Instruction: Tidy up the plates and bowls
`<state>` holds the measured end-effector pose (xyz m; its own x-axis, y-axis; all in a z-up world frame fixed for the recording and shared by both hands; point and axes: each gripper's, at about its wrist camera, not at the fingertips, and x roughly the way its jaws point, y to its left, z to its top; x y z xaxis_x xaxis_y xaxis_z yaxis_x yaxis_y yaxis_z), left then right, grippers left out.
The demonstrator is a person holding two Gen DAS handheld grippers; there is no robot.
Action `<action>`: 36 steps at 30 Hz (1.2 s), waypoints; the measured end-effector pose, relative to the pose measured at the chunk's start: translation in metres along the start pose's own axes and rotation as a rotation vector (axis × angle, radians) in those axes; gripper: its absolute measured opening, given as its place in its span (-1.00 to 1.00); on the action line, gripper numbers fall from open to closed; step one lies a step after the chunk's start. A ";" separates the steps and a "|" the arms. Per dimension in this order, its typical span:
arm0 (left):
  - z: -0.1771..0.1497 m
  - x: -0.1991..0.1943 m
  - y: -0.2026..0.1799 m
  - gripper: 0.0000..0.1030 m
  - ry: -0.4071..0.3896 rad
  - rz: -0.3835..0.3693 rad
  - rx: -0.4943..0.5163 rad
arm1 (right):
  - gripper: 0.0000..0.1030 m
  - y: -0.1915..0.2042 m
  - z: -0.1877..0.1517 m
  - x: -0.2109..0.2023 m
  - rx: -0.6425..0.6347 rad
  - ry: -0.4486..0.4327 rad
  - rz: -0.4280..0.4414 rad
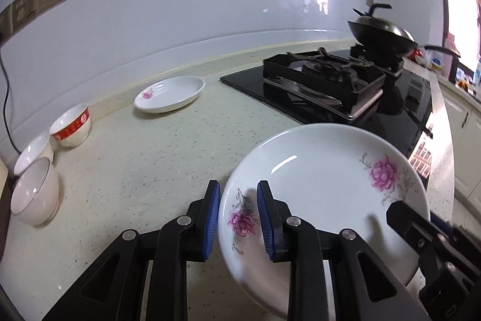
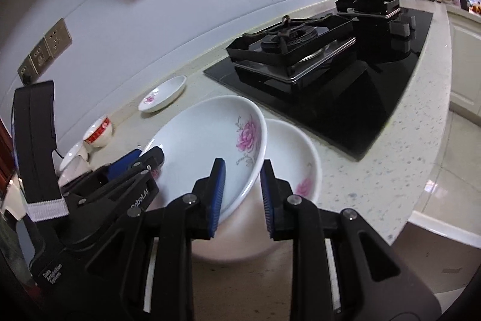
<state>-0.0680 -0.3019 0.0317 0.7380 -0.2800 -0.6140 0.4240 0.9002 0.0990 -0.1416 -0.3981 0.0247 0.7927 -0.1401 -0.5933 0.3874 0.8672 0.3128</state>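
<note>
A white plate with pink flowers (image 1: 318, 170) hangs tilted above the counter, held from both sides. My left gripper (image 1: 239, 200) is shut on its left rim, one blue pad under the edge and one inside the plate. My right gripper (image 2: 243, 173) is shut on the opposite rim of this plate (image 2: 210, 134). Each view shows the other gripper too: the right gripper (image 1: 399, 209) and the left gripper (image 2: 147, 158). Directly beneath the held plate lies a second flowered plate (image 2: 291, 158) on the counter. A third plate (image 1: 170, 94) rests by the back wall.
A red-and-white bowl (image 1: 72, 125) and two white bowls (image 1: 34, 194) stand at the left by the wall. A black gas stove (image 1: 324, 80) with a wok (image 1: 381, 35) fills the right. The counter edge (image 2: 427, 140) curves along the right, above the floor.
</note>
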 end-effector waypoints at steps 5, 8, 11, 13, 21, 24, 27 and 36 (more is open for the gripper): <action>0.001 0.008 -0.023 -0.48 0.034 -0.010 0.089 | -0.48 -0.012 -0.001 0.003 0.006 0.024 -0.070; 0.001 0.007 -0.037 -0.47 0.027 -0.007 0.143 | -0.48 -0.015 -0.002 0.000 -0.006 0.022 -0.090; 0.001 0.005 -0.042 -0.45 0.023 -0.020 0.156 | -0.44 -0.012 0.000 -0.001 -0.028 0.028 -0.113; 0.002 0.004 -0.039 -0.42 0.022 -0.028 0.142 | -0.37 -0.008 0.001 -0.001 -0.054 0.032 -0.130; 0.013 -0.015 -0.001 0.64 -0.106 -0.007 0.023 | 0.21 0.005 -0.006 0.003 -0.174 0.033 -0.236; 0.016 -0.010 0.009 0.65 -0.078 0.013 0.045 | 0.40 0.017 -0.004 -0.001 -0.274 -0.007 -0.308; 0.019 -0.001 0.024 0.66 -0.042 0.075 0.047 | 0.47 0.009 0.005 -0.012 -0.217 -0.049 -0.321; 0.022 0.014 0.078 0.66 0.037 0.029 -0.064 | 0.47 0.024 0.018 -0.017 -0.113 -0.049 -0.085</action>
<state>-0.0131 -0.2432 0.0479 0.7292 -0.2420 -0.6401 0.3671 0.9277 0.0675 -0.1377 -0.3829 0.0556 0.7822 -0.2360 -0.5766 0.4006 0.8993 0.1755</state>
